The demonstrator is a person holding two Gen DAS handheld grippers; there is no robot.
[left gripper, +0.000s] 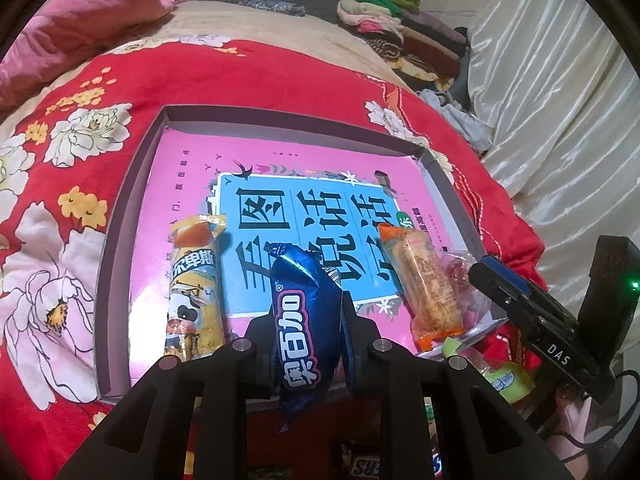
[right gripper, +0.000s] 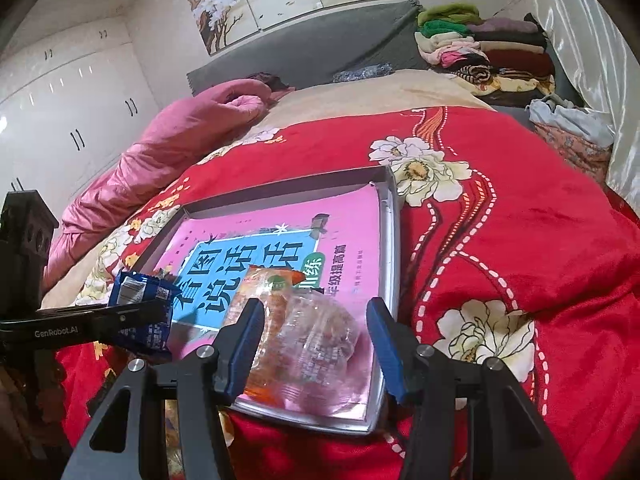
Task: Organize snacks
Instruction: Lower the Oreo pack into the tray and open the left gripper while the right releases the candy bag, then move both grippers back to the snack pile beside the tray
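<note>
My left gripper (left gripper: 306, 320) is shut on a blue Oreo packet (left gripper: 306, 308) and holds it upright over the near edge of a shallow grey box (left gripper: 120, 216) lined with a pink book. In the box lie a yellow cow-print snack (left gripper: 196, 292), an orange wafer packet (left gripper: 430, 284) and a clear bag of red candies (left gripper: 460, 270). My right gripper (right gripper: 316, 316) is open, its jaws standing on either side of the clear candy bag (right gripper: 324, 336), just above it. The wafer packet (right gripper: 272, 284) lies beside the bag. The Oreo packet (right gripper: 140, 292) shows at the left.
The box (right gripper: 394, 216) rests on a red floral quilt (right gripper: 520, 240). More snacks, a green-yellow packet (left gripper: 504, 376) and Snickers bars (left gripper: 360, 466), lie near the left gripper. A pink duvet (right gripper: 160, 160) and folded clothes (right gripper: 480, 48) lie further back.
</note>
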